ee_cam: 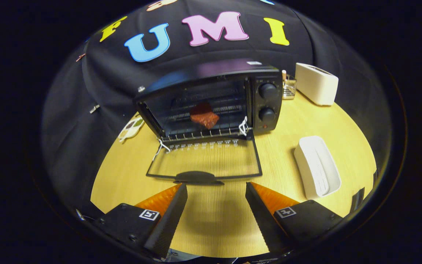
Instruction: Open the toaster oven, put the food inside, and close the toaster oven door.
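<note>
The tongs [216, 189] stand wide open above the pale wooden bench [218, 216], their two dark serrated fingers [176, 209] spread apart with nothing between them. Just ahead of the fingertips lies the toaster oven door [205, 163], folded down flat toward the tongs, its dark handle [198, 177] nearest the tips but not touching them; the bench shows through the door's glass.

Beyond the door sits the toaster oven [211, 102] itself, its mouth facing the tongs. The food [204, 116], a reddish-brown chunk, rests on the wire rack [196, 134] inside the cavity, straight ahead of the gap between the fingers and well beyond them. A darker red patch just behind it may be its reflection on the back wall, though that is hard to tell in the dim interior. Two round knobs [267, 102] sit one above the other on the oven's panel, ahead and to the right of the tongs.

To the right of the right finger, near it, lies a white ribbed tray [317, 167]. Farther off on that side, beyond the oven's corner, are a white toaster [316, 88] and a small clear holder [289, 88] whose contents are too small to make out. Left of the oven, a leaf-patterned piece [132, 128] is partly hidden behind the oven's side.
</note>
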A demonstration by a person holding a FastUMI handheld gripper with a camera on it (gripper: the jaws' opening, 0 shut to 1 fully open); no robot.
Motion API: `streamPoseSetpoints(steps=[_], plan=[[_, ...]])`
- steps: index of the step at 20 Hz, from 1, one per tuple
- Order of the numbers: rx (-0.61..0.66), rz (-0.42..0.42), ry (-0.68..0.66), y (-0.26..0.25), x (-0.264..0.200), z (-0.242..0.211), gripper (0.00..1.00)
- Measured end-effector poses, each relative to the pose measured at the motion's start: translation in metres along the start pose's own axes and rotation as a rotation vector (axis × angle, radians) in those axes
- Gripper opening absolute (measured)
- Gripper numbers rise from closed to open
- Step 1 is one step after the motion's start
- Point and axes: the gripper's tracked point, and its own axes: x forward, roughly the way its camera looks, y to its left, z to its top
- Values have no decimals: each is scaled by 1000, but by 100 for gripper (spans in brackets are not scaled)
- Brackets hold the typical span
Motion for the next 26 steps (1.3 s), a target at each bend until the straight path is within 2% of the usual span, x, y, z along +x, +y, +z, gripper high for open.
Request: streamPoseSetpoints(steps=[4, 16, 19, 23, 26], plan=[[-44, -67, 90, -5, 37, -27, 99], [-107, -118, 95, 12, 70, -30, 99], [-186, -91, 52, 25, 62, -12, 99], [-112, -53, -1, 31, 46, 15, 100], [-127, -6, -20, 36, 40, 27, 100]])
